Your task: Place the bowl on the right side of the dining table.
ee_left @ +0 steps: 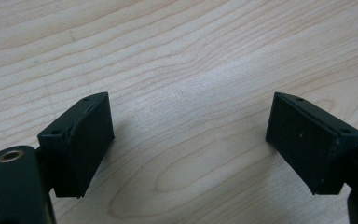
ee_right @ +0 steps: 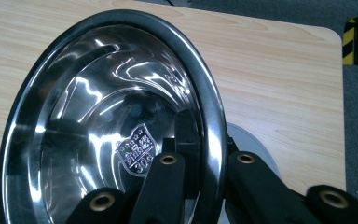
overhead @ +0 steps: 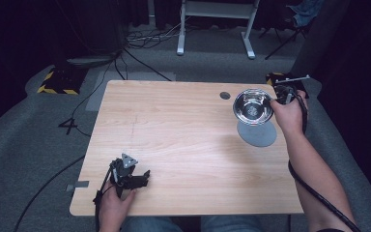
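Note:
A shiny steel bowl (overhead: 252,106) hangs tilted near the table's far right corner, just above a flat grey round pad (overhead: 257,133). My right gripper (overhead: 277,96) is shut on the bowl's right rim. In the right gripper view one jaw lies inside the bowl (ee_right: 98,116) and the other outside, with my right gripper (ee_right: 209,163) pinching the rim; the grey pad (ee_right: 249,136) peeks out behind. My left gripper (overhead: 142,178) rests at the table's front left. In its own view my left gripper (ee_left: 189,140) stands open over bare wood.
The light wooden table (overhead: 174,125) has a small dark round hole (overhead: 225,95) near its far edge. A white desk frame (overhead: 215,24) and loose cables (overhead: 145,38) sit on the grey floor behind. A yellow-black striped block (overhead: 58,81) lies at the far left.

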Motion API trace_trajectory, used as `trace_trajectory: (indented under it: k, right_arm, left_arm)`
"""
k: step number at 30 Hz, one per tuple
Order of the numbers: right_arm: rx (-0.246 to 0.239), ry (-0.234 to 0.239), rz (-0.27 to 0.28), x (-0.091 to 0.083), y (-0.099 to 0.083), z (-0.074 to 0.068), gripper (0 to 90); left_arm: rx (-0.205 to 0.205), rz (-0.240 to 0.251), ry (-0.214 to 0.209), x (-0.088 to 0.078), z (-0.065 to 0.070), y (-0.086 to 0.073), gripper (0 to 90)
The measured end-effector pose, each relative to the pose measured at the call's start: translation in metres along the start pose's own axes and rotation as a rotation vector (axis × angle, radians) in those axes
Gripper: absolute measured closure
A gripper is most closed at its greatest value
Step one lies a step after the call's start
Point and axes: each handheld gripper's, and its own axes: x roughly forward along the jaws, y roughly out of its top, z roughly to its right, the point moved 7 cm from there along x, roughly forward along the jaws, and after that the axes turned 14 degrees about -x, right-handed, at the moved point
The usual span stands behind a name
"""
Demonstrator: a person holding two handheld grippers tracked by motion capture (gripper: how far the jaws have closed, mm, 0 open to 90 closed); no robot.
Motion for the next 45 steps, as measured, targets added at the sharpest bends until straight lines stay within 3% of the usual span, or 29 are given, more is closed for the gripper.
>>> trace_trajectory:
  k: [19, 25, 31, 35, 45]
  right_arm:
    - [0.122, -0.033, -0.047, 0.017, -0.03, 0.043, 87.7]
    - [0.201, -0.038, -0.042, 0.019, -0.036, 0.058, 87.8]
    - [0.241, -0.03, -0.05, 0.026, -0.042, 0.06, 87.7]
    - [0.225, -0.034, -0.085, 0.037, -0.05, 0.054, 87.7]
    - [0.233, -0.016, -0.103, 0.054, -0.065, 0.045, 87.7]
  left_arm:
    - [-0.002, 0.001, 0.0, 0.0, 0.0, 0.0, 15.0]
    - [-0.002, 0.001, -0.001, 0.0, 0.0, 0.0, 15.0]
    - [-0.002, 0.0, 0.0, 0.0, 0.0, 0.0, 15.0]
    - [-0.002, 0.0, 0.0, 0.0, 0.0, 0.0, 15.0]
    - [-0.002, 0.001, 0.0, 0.0, 0.0, 0.0, 15.0]
